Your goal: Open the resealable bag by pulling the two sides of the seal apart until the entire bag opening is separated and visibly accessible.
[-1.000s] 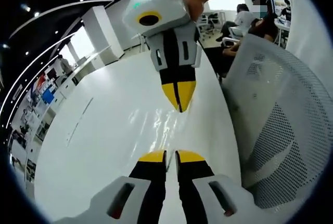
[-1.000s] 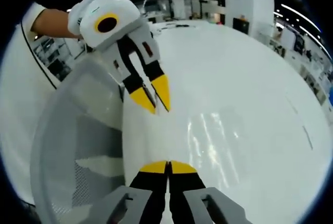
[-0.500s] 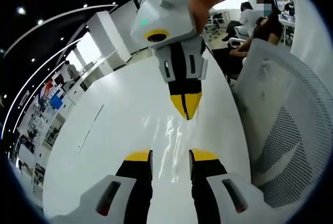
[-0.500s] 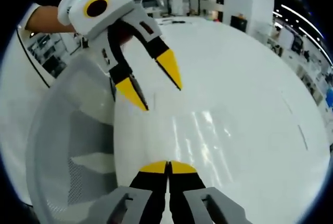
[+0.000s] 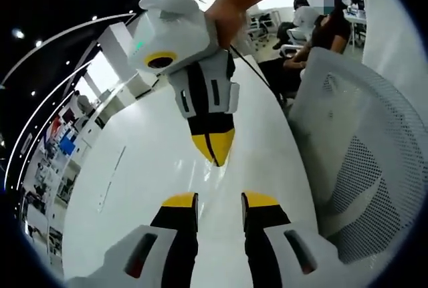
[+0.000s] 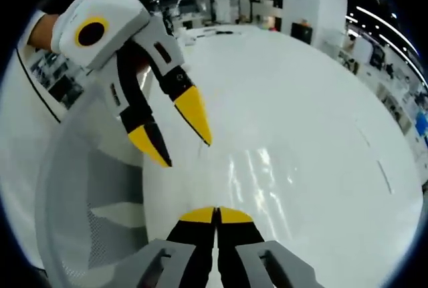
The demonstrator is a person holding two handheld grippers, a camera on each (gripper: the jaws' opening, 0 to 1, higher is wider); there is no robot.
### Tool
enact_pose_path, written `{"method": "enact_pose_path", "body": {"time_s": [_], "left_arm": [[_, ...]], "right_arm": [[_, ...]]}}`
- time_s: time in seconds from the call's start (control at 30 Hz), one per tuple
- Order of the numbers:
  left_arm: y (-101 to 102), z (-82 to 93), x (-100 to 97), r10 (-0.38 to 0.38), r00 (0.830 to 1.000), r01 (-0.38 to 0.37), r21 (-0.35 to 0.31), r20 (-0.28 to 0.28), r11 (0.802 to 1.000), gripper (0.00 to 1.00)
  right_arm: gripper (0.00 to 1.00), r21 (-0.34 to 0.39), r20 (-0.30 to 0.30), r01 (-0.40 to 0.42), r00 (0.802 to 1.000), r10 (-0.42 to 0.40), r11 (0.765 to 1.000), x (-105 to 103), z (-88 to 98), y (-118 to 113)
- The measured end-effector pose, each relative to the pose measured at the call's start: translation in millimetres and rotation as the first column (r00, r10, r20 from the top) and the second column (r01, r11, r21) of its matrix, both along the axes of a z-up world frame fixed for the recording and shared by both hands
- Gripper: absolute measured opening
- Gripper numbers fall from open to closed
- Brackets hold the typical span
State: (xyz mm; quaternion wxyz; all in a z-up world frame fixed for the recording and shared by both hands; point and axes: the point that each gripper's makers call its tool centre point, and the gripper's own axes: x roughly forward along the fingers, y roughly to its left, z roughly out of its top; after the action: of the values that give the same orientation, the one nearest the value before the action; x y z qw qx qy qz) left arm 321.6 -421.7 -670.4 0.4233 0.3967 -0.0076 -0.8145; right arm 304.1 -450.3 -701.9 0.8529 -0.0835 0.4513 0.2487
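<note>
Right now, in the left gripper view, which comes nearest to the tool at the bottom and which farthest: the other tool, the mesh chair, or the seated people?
Measured from the left tool:
1. The right tool, just ahead above the white table.
2. The mesh chair, off to the view's right at the table's edge.
3. The seated people, far back at the upper right.

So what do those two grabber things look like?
Both match. The right tool has a rounded white body with a yellow ring round a dark lens, a small green light, black jaws with slotted white covers, and pointed yellow tips. A thin dark cable runs from it. The left tool looks the same: white body, black jaws, yellow tips. A white sleeve shows behind it.
</note>
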Motion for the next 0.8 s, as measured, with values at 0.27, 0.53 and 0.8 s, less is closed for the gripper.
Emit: {"method": "enact_pose_path", "body": {"time_s": [0.27, 0.53, 0.8], "left_arm": [[-1.7, -0.5, -11.2, -0.052, 0.998, 0.052, -0.008, 0.03, 0.999, 0.23], [-3.0, -8.7, -16.0, -0.074, 0.996, 0.074, 0.015, 0.048, 0.997, 0.23], [-2.4, -14.1, -15.3, -0.083, 0.991, 0.079, 0.035, 0.101, 0.996, 0.15]], "right_arm": [[0.0, -0.004, 0.014, 0.0, 1.0, 0.0, 1.0, 4.6, 5.9, 1.5], [0.0, -0.016, 0.037, -0.032, 0.999, 0.032, 0.999, 7.1, 13.6, 6.9], [0.0, -0.031, 0.071, -0.044, 0.996, 0.046, 0.999, 9.8, 19.8, 11.7]]}}
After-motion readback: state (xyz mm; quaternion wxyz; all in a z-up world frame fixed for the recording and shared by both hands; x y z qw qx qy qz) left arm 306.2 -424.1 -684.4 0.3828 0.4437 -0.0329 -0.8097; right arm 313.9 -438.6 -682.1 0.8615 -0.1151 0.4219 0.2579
